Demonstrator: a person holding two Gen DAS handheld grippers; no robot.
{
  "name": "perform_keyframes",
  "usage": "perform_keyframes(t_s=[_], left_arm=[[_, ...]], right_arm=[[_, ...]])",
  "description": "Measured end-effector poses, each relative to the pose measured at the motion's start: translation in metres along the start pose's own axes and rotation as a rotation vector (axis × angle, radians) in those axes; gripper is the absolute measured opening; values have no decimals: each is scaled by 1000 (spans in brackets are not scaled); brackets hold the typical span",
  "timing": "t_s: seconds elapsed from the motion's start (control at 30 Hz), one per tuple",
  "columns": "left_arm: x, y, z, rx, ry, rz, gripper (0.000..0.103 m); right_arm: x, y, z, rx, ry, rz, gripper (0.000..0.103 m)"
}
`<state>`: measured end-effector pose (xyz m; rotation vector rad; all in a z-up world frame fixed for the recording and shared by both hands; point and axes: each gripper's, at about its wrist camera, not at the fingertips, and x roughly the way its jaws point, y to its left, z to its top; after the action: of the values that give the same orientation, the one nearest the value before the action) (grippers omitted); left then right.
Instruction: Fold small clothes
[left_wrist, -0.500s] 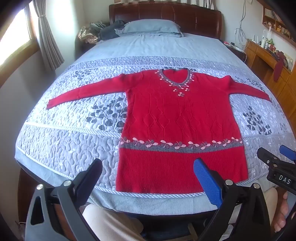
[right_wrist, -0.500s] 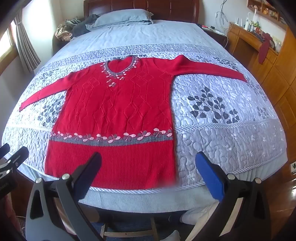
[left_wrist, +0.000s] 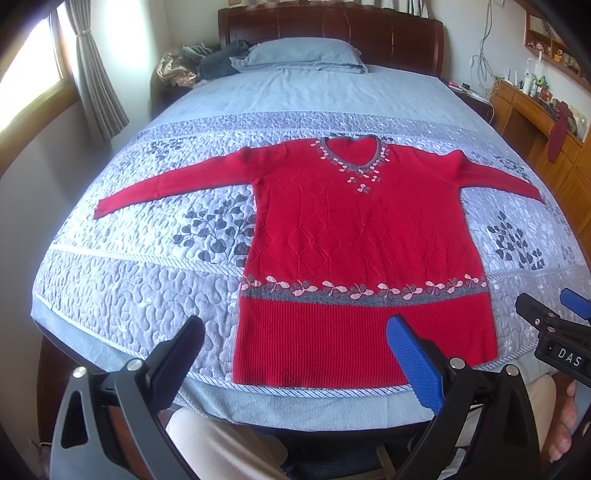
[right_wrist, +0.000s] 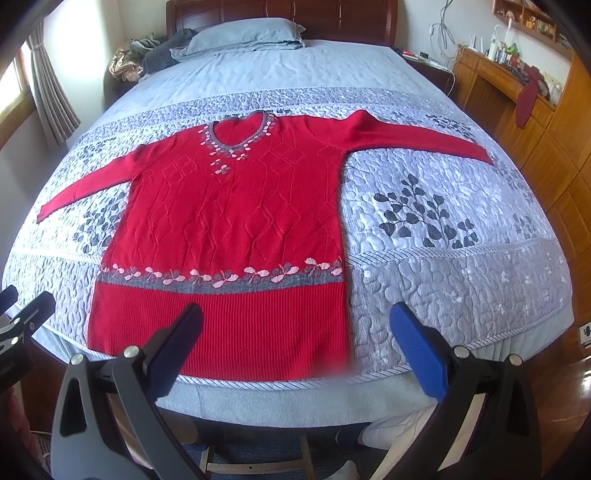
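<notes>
A red knit sweater (left_wrist: 354, 236) lies flat, face up, on the quilted bed with both sleeves spread out; its hem is at the near edge. It also shows in the right wrist view (right_wrist: 229, 221). My left gripper (left_wrist: 295, 354) is open and empty, held off the near edge of the bed over the hem's left part. My right gripper (right_wrist: 295, 350) is open and empty, off the near edge by the hem's right corner. The right gripper shows at the right edge of the left wrist view (left_wrist: 554, 317).
The grey-blue quilt (left_wrist: 140, 280) covers the bed. A pillow (left_wrist: 303, 55) and a pile of clothes (left_wrist: 192, 62) lie at the headboard. A wooden cabinet (right_wrist: 546, 122) runs along the right. A window and curtain (left_wrist: 92, 74) are on the left.
Both grippers have stayed nearly still; the view has shifted only slightly. The sweater has not moved.
</notes>
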<state>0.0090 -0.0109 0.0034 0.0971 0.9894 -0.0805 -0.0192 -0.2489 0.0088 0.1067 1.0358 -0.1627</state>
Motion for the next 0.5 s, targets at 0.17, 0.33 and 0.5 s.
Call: perform_keyframes(t_s=[0.17, 0.33, 0.5], left_arm=[[1, 0, 1, 1, 0, 0, 99], [1, -1, 2, 2, 1, 2, 99], [1, -1, 2, 3, 2, 1, 99]], right_arm=[[1, 0, 1, 1, -1, -4, 100], [0, 0, 1, -2, -7, -5, 100], [0, 0, 0, -4, -13, -10, 100]])
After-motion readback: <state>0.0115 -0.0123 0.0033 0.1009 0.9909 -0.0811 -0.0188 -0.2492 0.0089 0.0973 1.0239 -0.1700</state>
